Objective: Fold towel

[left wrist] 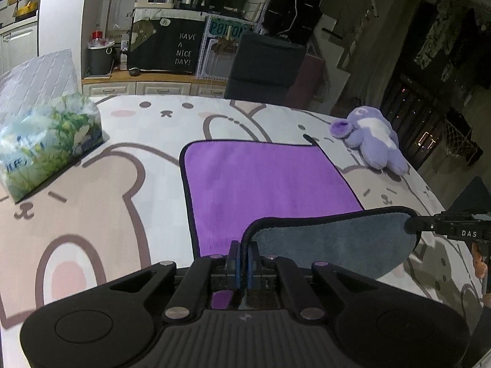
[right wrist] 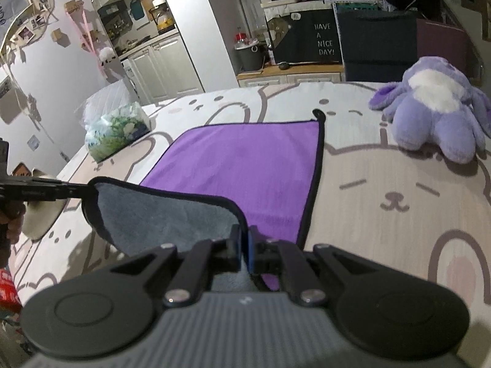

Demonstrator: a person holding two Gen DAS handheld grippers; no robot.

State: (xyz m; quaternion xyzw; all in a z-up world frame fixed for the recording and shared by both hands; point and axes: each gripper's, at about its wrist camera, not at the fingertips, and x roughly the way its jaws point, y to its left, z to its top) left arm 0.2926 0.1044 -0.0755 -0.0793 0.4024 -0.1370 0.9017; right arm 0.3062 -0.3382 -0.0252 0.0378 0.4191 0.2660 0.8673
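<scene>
A purple towel (left wrist: 260,181) with a grey underside and black edging lies on the bear-print table cover (left wrist: 92,202). Its near edge is lifted, so the grey side (left wrist: 334,242) faces me. My left gripper (left wrist: 242,260) is shut on the near left corner. My right gripper (right wrist: 244,251) is shut on the near right corner of the towel (right wrist: 245,156). The right gripper also shows at the right edge of the left wrist view (left wrist: 412,225), and the left gripper at the left edge of the right wrist view (right wrist: 89,188). The towel's far half lies flat.
A tissue pack (left wrist: 46,150) sits on the table at the left, also in the right wrist view (right wrist: 116,132). A purple plush toy (left wrist: 371,138) lies at the far right (right wrist: 435,107). A dark chair (left wrist: 264,64) and cabinets stand behind the table.
</scene>
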